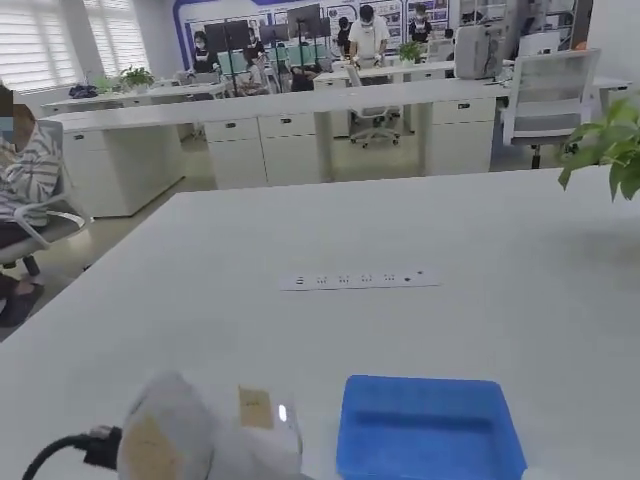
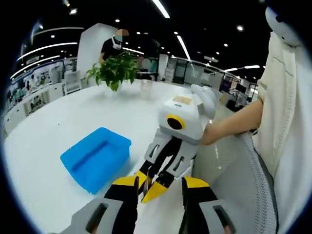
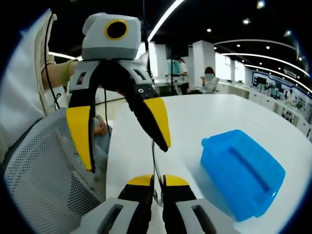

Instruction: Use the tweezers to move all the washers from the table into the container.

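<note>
The blue container (image 1: 430, 428) stands near the table's front edge, and nothing shows on its floor; it also appears as the blue container (image 2: 95, 158) and the blue container (image 3: 241, 170) in the gripper views. My right gripper (image 3: 156, 181) is shut on thin metal tweezers (image 3: 154, 165) that point forward. Facing it is my left gripper (image 3: 124, 146), jaws spread wide around the tweezers' tip. In the left gripper view my left gripper (image 2: 160, 187) is open, and the right gripper (image 2: 150, 187) points its closed yellow tips into the gap. A gripper (image 1: 200, 440) sits left of the container.
A white power strip (image 1: 360, 280) lies mid-table. A potted plant (image 1: 610, 140) stands at the right edge of the table. A grey mesh chair (image 3: 44, 165) is close to the table's front edge. Desks, chairs and people fill the room behind.
</note>
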`<state>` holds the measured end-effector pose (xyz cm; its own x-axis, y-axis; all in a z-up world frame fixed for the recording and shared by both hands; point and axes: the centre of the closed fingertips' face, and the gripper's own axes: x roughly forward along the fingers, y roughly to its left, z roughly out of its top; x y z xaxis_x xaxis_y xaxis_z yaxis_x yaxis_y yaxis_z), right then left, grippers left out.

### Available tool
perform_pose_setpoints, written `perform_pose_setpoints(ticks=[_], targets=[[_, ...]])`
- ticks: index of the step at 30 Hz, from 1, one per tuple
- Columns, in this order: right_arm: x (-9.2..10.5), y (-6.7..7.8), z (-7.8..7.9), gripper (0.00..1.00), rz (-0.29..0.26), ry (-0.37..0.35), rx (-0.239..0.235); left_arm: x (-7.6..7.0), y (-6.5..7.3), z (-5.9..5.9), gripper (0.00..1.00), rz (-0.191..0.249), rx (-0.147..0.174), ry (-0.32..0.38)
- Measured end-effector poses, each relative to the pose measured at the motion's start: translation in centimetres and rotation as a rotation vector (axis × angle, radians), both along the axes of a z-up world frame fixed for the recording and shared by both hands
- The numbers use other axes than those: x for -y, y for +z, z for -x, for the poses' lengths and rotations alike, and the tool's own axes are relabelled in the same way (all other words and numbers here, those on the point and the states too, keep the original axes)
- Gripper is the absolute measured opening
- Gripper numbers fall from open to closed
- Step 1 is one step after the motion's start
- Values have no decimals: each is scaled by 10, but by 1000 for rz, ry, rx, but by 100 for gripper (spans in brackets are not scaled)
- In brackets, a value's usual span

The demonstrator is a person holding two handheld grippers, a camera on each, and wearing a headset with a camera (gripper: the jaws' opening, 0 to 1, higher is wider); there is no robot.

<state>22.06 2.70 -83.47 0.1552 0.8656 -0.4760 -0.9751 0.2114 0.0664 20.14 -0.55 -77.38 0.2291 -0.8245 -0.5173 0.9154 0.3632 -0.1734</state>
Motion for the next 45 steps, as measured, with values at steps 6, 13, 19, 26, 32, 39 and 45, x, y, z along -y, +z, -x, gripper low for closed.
perform_pose_setpoints(ticks=[6, 13, 19, 26, 32, 39, 45], targets=[[2, 1, -4, 3, -35, -42, -49, -13, 2, 6, 54, 74, 33, 211], [4, 2, -6, 3, -58, -73, -80, -40, 20, -1, 68, 140, 138, 476], [5, 2, -9, 3, -72, -101, -108, -63, 24, -9, 83, 155, 207, 666], [11, 1, -15, 3, -117, -158, -187, -69, 23, -16, 91, 195, 226, 721], [15, 8, -21, 3, -159, -205, -219, -71, 24, -15, 89, 186, 259, 723], [35, 24, -32, 3, -219, -271, -257, -74, 23, -15, 89, 172, 273, 727], [50, 41, -44, 3, -249, -322, -275, -74, 25, -14, 88, 165, 289, 724]])
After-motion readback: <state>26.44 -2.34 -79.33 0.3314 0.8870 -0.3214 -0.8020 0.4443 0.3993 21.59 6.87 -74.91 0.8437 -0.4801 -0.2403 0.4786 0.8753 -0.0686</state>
